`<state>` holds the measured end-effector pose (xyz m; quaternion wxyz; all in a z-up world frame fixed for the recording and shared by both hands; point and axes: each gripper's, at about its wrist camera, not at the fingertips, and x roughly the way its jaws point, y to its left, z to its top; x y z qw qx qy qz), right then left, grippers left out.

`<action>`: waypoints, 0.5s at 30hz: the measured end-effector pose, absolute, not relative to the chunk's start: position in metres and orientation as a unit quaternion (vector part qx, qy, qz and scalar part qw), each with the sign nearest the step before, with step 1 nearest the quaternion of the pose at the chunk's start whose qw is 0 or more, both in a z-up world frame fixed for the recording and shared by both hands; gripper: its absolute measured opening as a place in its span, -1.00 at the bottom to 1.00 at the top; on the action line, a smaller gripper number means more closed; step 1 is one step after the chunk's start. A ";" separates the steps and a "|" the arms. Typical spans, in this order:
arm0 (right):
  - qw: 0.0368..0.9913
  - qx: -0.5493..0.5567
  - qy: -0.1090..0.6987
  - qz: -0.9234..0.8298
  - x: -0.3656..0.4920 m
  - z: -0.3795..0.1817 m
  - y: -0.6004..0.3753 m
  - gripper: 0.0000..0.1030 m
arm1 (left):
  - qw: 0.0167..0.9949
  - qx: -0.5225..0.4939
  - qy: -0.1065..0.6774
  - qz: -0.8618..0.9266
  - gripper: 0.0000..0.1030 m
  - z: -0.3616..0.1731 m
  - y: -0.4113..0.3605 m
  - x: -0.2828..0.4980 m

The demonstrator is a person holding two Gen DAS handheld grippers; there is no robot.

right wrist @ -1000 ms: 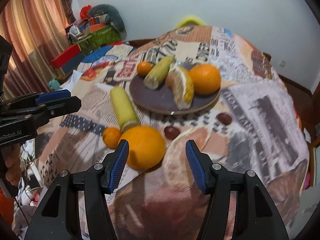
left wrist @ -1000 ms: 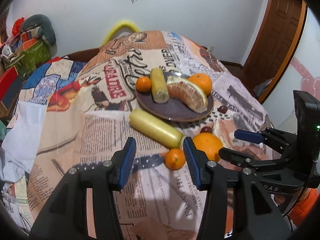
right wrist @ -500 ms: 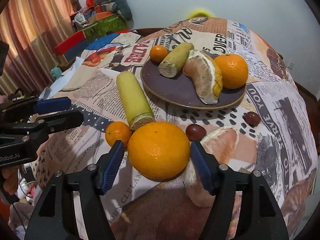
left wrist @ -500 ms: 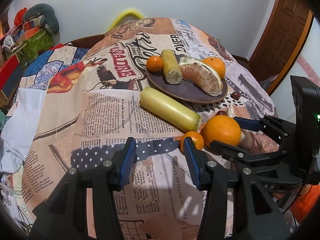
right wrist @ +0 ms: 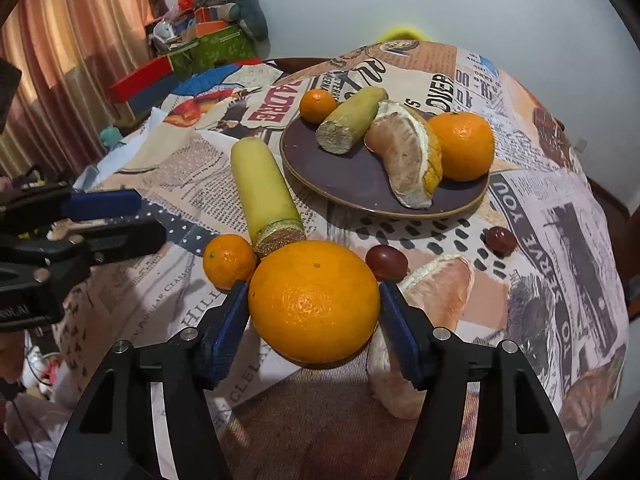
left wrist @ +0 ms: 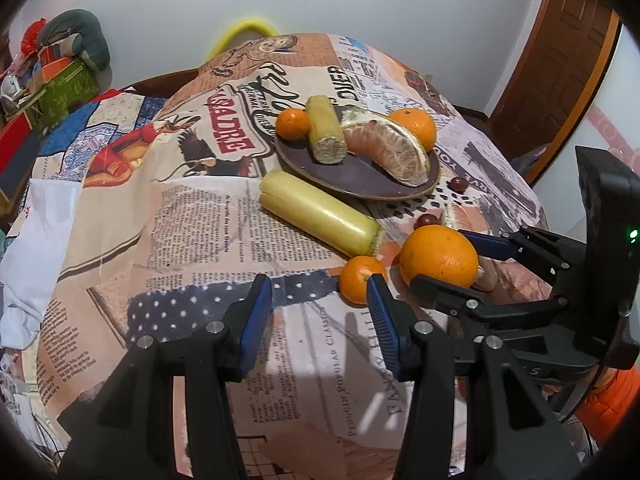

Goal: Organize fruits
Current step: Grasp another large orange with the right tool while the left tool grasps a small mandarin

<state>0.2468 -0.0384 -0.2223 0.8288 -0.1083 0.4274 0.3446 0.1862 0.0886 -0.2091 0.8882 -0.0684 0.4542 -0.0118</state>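
Observation:
A large orange (right wrist: 314, 300) rests on the newspaper-print tablecloth between the pads of my right gripper (right wrist: 314, 292). Its jaws are closing and both blue pads touch the orange's sides. The left wrist view shows the same orange (left wrist: 438, 256) inside the right gripper (left wrist: 440, 258). My left gripper (left wrist: 316, 288) hangs open over bare cloth with nothing between its fingers. A small mandarin (left wrist: 360, 284) lies just past its right fingertip. Farther back, a dark plate (right wrist: 352, 184) carries a mandarin, a short stalk piece, a peeled citrus segment and an orange.
A long yellow-green stalk (right wrist: 266, 188) lies left of the plate, its cut end near the large orange. A loose peeled segment (right wrist: 436, 296) and two dark red fruits (right wrist: 386, 262) sit on the right. Boxes and cushions are piled at the far left (left wrist: 60, 80).
My right gripper has come forward and lower, so the large orange, earlier ahead of its left finger, now sits between the pads. The jaws widened, then narrowed. The left gripper has stayed open.

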 end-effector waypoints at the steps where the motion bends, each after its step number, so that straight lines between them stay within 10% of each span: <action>1: 0.829 -0.100 0.428 0.346 0.246 -0.220 -0.042 0.19 | 0.889 -0.067 0.453 -0.014 -0.05 -0.209 0.086 0.186; 15: 0.857 -0.047 0.407 0.312 0.250 -0.192 -0.094 0.19 | 0.883 -0.048 0.465 -0.044 -0.05 -0.232 0.054 0.205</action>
